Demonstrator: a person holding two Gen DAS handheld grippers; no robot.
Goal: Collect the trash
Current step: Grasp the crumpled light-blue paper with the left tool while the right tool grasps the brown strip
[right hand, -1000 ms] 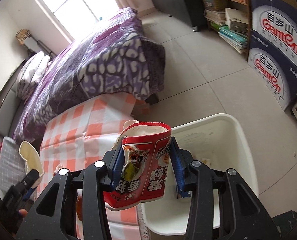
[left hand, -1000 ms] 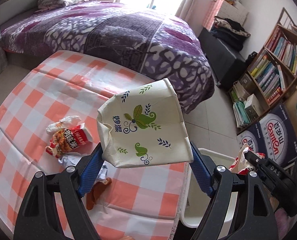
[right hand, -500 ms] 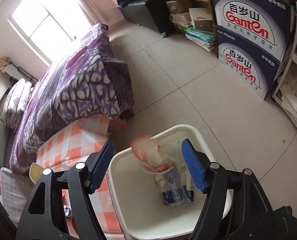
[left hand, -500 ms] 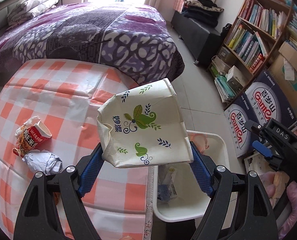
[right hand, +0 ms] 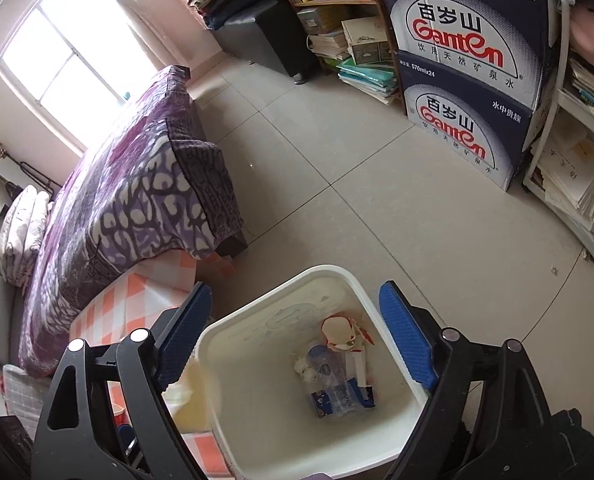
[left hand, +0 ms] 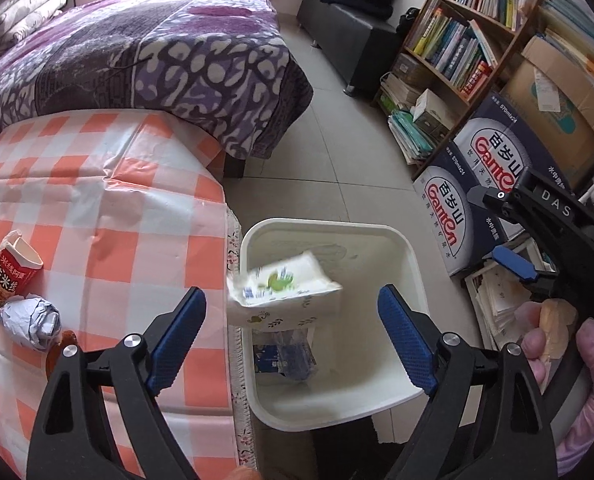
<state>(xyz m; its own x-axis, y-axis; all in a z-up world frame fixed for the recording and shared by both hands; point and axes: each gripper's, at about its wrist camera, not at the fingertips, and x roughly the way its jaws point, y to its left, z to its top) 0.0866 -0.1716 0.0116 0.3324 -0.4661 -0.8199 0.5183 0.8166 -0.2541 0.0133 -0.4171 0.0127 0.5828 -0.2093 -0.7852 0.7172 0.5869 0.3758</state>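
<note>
My left gripper [left hand: 289,292] hangs over the white bin [left hand: 325,226] with its jaws opening. The paper cup with green leaves [left hand: 285,292] is free of the pads, blurred and dropping into the bin. My right gripper [right hand: 295,287] is also above the bin [right hand: 329,270], its jaws opening with nothing between them. The red and white snack bag [right hand: 343,334] lies inside on a blue carton and a clear bottle. On the checked table [left hand: 117,240] lie another red snack bag [left hand: 11,276] and a crumpled paper ball [left hand: 31,322].
The bin stands on the tiled floor against the table's edge. A purple bed [left hand: 157,52] lies beyond the table. Ganten water boxes [left hand: 477,184] and a bookshelf [left hand: 469,36] line the right. A gloved hand [left hand: 577,340] holds the right gripper [left hand: 497,228].
The left gripper swung from above the table to over the bin and let go of the cup. The right gripper opened and its red bag dropped into the bin.
</note>
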